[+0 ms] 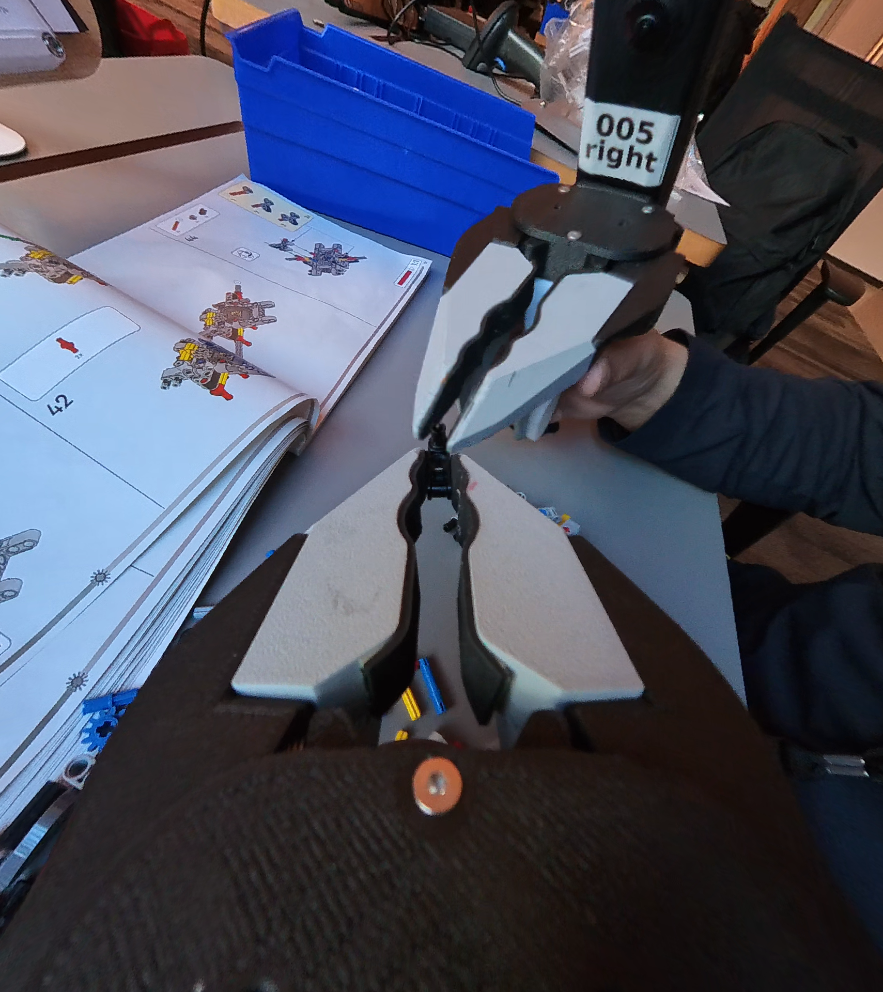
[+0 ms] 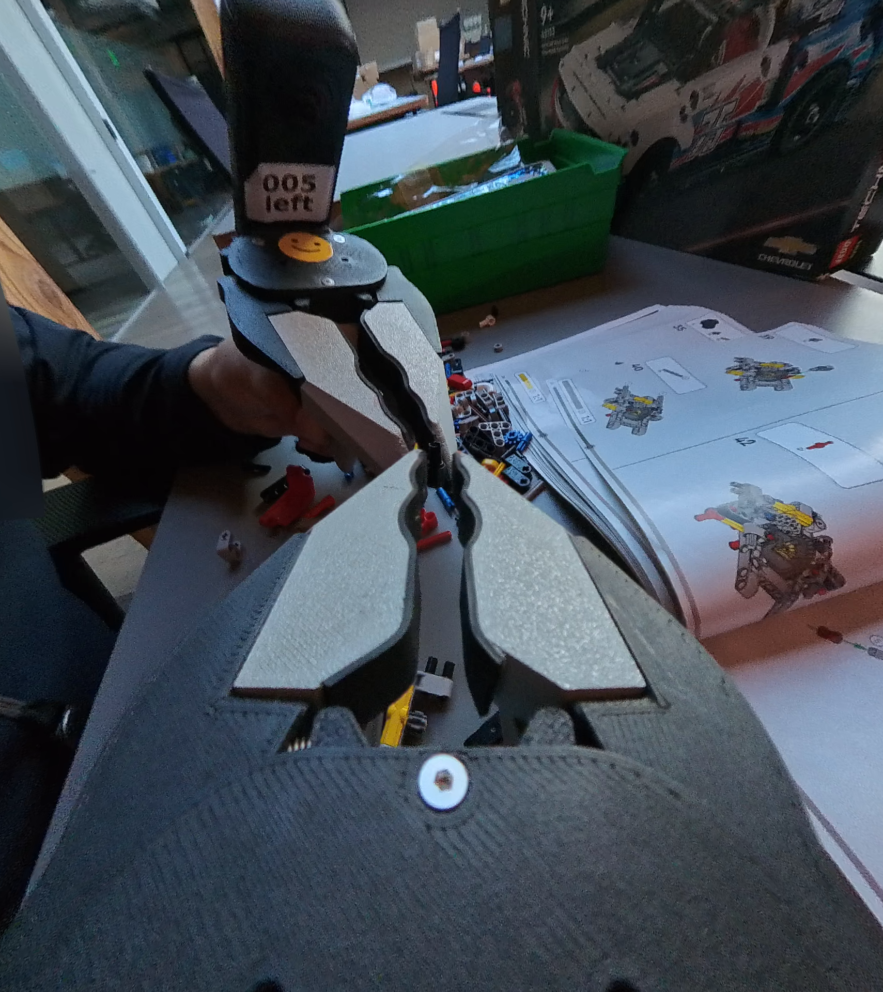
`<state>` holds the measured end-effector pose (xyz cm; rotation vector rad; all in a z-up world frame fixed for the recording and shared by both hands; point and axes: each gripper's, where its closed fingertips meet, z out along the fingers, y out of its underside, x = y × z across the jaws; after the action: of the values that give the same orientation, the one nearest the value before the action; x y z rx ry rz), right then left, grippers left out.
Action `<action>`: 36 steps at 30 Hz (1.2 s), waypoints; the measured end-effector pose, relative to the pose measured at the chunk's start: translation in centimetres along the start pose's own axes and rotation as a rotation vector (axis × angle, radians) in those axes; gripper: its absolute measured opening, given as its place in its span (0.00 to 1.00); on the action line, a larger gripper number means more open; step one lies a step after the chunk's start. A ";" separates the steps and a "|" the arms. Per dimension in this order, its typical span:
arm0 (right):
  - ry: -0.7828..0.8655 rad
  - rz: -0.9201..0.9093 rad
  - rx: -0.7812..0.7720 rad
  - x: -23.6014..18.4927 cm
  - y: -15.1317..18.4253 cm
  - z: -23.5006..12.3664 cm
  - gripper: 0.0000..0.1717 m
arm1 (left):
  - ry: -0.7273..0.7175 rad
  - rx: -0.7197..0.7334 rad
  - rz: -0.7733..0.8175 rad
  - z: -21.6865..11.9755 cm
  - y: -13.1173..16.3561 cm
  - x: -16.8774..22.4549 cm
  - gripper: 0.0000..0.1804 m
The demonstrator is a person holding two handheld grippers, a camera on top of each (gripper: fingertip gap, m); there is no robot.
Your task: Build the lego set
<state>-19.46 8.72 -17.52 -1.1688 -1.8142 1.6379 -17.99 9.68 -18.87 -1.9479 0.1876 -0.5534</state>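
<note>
Left wrist view shows us the left gripper (image 1: pixel 437 472) with its jaws drawn narrow, the wavy black pads clamping a small black connector piece (image 1: pixel 437 475) at the very tips. The right gripper (image 1: pixel 442 432) comes in from above, tilted down, tip to tip with ours; its grey fingers pinch the upper end of the same black part. A hand (image 1: pixel 627 378) in a dark sleeve grips its handle.

From the right wrist view we see the right gripper (image 2: pixel 436 467) closed narrow on the black piece (image 2: pixel 435 456), with the left gripper (image 2: pixel 431 448) slanting down to meet it.

Both tools hang above a smooth grey table (image 1: pixel 369 429). An open instruction booklet (image 1: pixel 133 376) with thick curling pages lies beside them, a blue plastic bin (image 1: pixel 374 134) behind it. Loose toy bricks (image 2: pixel 493 424) in red, blue, yellow and black lie scattered by the booklet's edge. Farther back stand a green bin (image 2: pixel 487 236) and a printed cardboard box (image 2: pixel 723 118).
</note>
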 end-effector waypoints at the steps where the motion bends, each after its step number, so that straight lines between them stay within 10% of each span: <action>1: 0.000 -0.010 -0.006 -0.1 0.2 0.1 0.02 | -0.007 -0.006 0.005 0.0 0.1 -0.1 0.03; 18: 0.144 -0.102 -0.036 0.7 0.6 0.6 0.00 | -0.081 -0.039 0.074 0.4 0.7 -0.8 0.03; 27: 0.140 0.196 0.214 1.9 -2.3 0.8 0.00 | -0.091 0.117 -0.037 -0.2 -1.9 -1.6 0.03; 31: 0.473 -0.526 -0.081 1.5 -2.0 1.4 0.00 | 0.186 0.149 -0.360 -0.2 -1.3 -1.0 0.03; 36: 0.500 -0.314 0.123 3.9 -5.2 -2.8 0.00 | 0.103 0.008 -0.181 1.7 0.9 0.2 0.03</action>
<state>-21.02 13.77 -12.78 -1.0561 -1.4647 1.1373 -16.99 10.62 -20.15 -1.9414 0.0738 -0.7727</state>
